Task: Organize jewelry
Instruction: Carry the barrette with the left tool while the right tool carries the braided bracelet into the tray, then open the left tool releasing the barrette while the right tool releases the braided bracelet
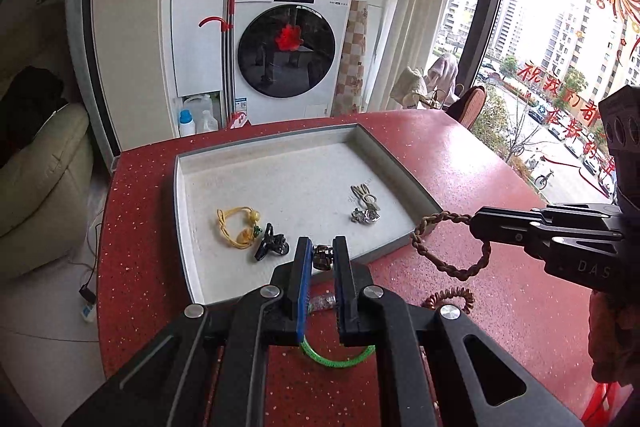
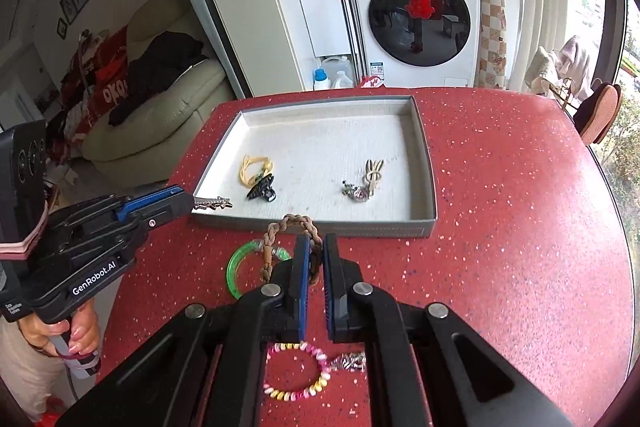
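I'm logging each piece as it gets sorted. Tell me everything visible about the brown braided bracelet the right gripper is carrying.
The brown braided bracelet is a closed loop of plaited tan and darker brown cord, leather-like in look. The right gripper is shut on one side of it, so the loop hangs free above the red speckled table, just outside the near wall of the grey tray. Nothing else seems to touch it.

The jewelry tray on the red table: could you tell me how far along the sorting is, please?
Done: the tray holds a yellow cord bracelet, a black claw clip and silver pieces. In hand: the left gripper is shut on a sparkly hair clip, the right gripper on a brown braided bracelet. Left on the table: a green bangle, a pink-yellow coil tie and a silver piece beside it.
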The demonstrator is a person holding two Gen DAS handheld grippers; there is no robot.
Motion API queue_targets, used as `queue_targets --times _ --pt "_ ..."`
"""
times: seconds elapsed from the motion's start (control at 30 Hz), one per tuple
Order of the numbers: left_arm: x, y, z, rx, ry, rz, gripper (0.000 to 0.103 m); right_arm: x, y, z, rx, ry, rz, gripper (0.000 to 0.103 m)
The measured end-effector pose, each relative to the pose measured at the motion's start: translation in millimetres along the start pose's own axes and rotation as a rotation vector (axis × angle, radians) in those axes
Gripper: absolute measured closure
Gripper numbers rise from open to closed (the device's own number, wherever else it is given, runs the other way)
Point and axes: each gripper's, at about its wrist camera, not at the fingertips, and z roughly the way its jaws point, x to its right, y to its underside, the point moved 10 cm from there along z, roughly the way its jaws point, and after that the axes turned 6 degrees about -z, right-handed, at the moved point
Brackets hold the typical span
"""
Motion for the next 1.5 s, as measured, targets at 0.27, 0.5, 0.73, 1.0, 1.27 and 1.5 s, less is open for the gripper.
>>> queue_targets --times 0.27,0.5,0.73,1.0,1.27,1.5 --pt "-9 -42 53 0.004 -0.033 -0.025 0.074 31 -41 44 0.013 0.009 0.046 0.096" --pt "-21 -56 107 -0.02 -0.085 -0.074 0.074 59 -57 84 0.014 0.028 0.092 0.096" --pt "-35 -43 145 -0.064 -0.14 -0.099 0.074 78 -57 123 -0.012 0.05 0.137 0.096" --pt "-36 -31 163 -0.088 -0.188 -0.066 0.074 81 -40 145 -0.059 0.079 0.137 0.096" --pt "-38 -18 171 -0.132 -0.218 -0.046 0.074 84 -30 150 -0.082 0.106 0.142 0.095" --pt "-36 -24 155 -0.091 -0.226 -0.039 0.074 79 -37 136 -0.04 0.085 0.156 0.043"
